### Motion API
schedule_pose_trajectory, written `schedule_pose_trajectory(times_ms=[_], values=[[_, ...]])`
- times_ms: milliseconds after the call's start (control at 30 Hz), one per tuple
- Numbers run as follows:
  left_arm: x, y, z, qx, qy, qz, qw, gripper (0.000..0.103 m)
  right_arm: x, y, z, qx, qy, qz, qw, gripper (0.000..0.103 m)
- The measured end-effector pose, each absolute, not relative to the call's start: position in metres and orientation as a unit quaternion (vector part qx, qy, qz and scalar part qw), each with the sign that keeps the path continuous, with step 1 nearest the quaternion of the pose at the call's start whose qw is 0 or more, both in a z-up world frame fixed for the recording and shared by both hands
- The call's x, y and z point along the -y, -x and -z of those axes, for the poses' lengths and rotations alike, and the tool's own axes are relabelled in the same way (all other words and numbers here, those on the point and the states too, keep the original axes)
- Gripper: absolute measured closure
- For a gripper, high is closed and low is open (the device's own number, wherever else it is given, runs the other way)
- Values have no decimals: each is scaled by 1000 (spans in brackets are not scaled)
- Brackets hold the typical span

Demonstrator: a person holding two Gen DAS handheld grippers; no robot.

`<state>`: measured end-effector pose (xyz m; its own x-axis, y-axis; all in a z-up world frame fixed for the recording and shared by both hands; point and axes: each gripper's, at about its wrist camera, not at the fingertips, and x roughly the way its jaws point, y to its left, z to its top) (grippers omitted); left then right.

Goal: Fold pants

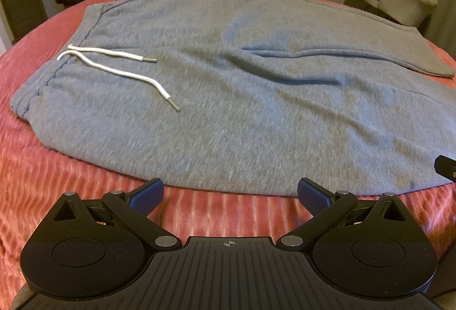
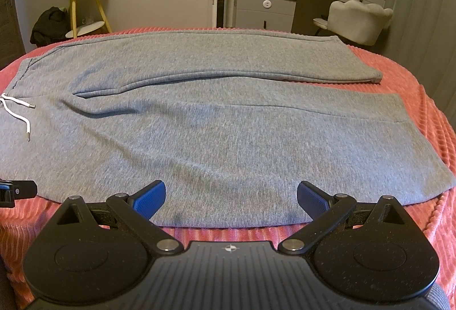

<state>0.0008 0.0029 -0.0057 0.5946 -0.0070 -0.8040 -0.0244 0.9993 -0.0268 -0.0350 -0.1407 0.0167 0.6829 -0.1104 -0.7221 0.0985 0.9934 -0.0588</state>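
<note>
Matt knit pants (image 2: pixel 216 139), ribbed, seemingly plush bedspread (image 2: pixel 427 116)

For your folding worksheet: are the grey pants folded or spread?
Spread: the pants lie flat on the pink blanket, both legs side by side, unfolded.

A bed (image 2: pixel 421 99) with a ribbed pink cover carries grey pants (image 2: pixel 216 139) spread flat (waistband toward its left end).

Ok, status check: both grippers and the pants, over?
Left gripper and right gripper: jaws open, empty. Grey knit sweatpants flat on ribbed pink bedspread, unfolded. White drawstring loose on top, nothing else blocking.
</note>
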Motion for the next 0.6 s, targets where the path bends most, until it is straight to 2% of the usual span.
schedule_pose_trajectory(times_ms=[600], values=[[-4,-1,7,-452,18,-5,892,0,141,35,-18,-392,3,58,918,4]])
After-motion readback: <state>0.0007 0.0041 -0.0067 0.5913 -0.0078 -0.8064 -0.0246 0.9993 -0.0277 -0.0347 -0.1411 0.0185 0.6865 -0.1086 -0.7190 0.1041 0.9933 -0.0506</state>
